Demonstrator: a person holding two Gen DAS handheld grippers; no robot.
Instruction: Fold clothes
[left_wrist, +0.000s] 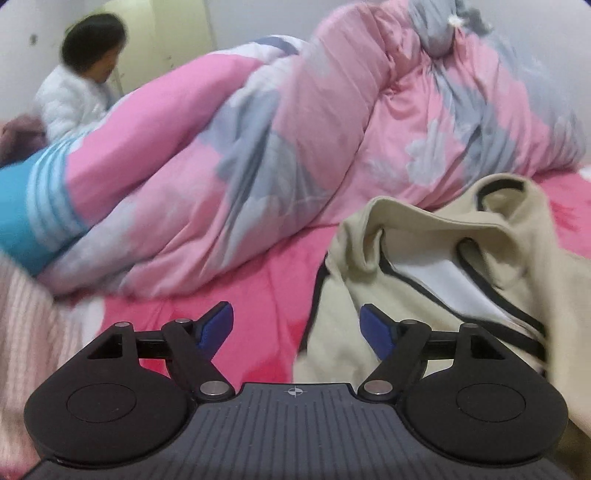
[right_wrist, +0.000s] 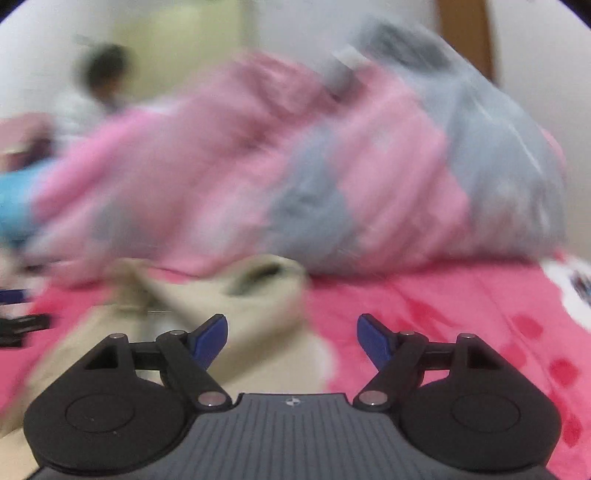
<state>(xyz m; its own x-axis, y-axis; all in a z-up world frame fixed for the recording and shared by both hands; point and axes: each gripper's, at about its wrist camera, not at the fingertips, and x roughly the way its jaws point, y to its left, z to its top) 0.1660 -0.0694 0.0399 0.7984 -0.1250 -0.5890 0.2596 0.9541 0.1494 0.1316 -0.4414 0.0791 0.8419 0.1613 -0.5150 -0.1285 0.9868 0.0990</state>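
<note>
One garment (left_wrist: 461, 266) is in play: a beige piece with dark trim and a pale lining, lying crumpled on the pink sheet (left_wrist: 266, 295). From the left claw (left_wrist: 297, 326) it sits just ahead and to the right, its near edge running behind the right blue pad (left_wrist: 376, 328); whether pad and cloth touch I cannot tell. From the right claw (right_wrist: 291, 338) the same garment lies ahead and to the left, behind the left pad (right_wrist: 208, 341), with bare sheet in front of the other pad.

Both claws stand spread wide with nothing between their pads, so the garment is in neither grip.

Beyond the garment, further ahead of both claws, a pink and grey quilt (left_wrist: 295, 147) is heaped across the bed. Far off to the left past it sits a person (left_wrist: 77, 88) in a white jacket, beside a blue striped cloth (left_wrist: 33, 206).

Risks, as I judge them: the garment is bunched, with layers overlapping near the trim, so a pinch here could catch two layers and fold it crooked. The right view is badly blurred, so an aim taken from it may miss the edge or nip the sheet instead. The heaped quilt leaves little flat room ahead, and a spread garment might ride up on it.
</note>
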